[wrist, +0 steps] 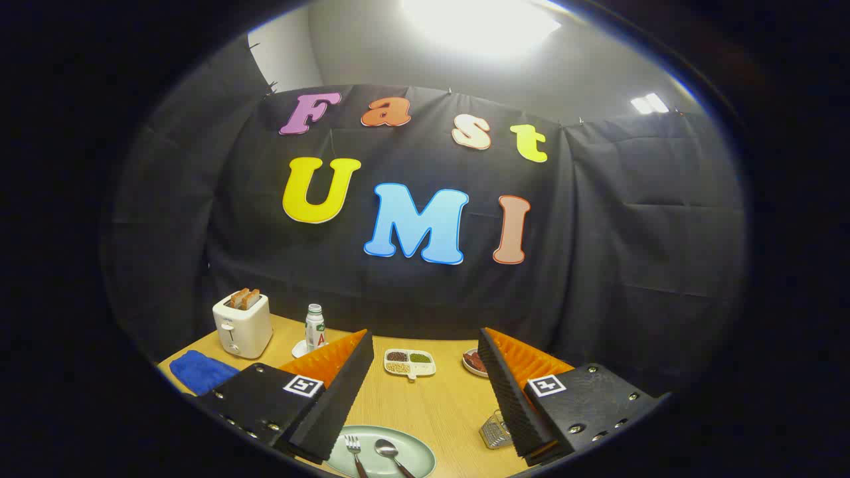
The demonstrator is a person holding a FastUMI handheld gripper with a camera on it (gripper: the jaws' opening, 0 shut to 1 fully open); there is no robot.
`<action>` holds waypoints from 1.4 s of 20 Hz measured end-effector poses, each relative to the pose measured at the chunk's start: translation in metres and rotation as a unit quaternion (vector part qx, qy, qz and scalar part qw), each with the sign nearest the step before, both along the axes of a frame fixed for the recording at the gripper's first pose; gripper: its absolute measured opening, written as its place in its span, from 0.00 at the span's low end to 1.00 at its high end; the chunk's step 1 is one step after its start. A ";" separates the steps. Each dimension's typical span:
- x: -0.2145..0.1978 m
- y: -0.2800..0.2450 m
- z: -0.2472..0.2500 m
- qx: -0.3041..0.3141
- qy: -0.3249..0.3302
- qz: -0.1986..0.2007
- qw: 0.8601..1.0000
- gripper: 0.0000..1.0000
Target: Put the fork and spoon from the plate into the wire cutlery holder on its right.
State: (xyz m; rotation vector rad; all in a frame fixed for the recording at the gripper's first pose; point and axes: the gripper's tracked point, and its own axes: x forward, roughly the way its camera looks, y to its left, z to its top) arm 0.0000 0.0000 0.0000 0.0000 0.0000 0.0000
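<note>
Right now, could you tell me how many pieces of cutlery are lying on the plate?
2: a fork and a spoon side by side on the plate, between the open gripper's fingers.

A staged recording booth, black cloth wall hung behind a wooden table, toaster, bottle, sectioned snack tray, ceiling lights possibly of an office.

No text can be read: the bottle at lower left carries a label too small to make out, with a red mark.
</note>
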 end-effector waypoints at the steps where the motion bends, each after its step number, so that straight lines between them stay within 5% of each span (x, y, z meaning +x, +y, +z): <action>1: 0.002 -0.003 0.003 -0.003 -0.005 -0.007 1.000 0.97; 10: 0.005 -0.022 -0.004 0.024 0.004 -0.039 0.999 0.96; 20: 0.005 -0.019 -0.018 0.017 0.042 0.008 0.999 0.96; 28: -0.014 -0.045 -0.071 -0.012 0.144 0.038 0.989 0.97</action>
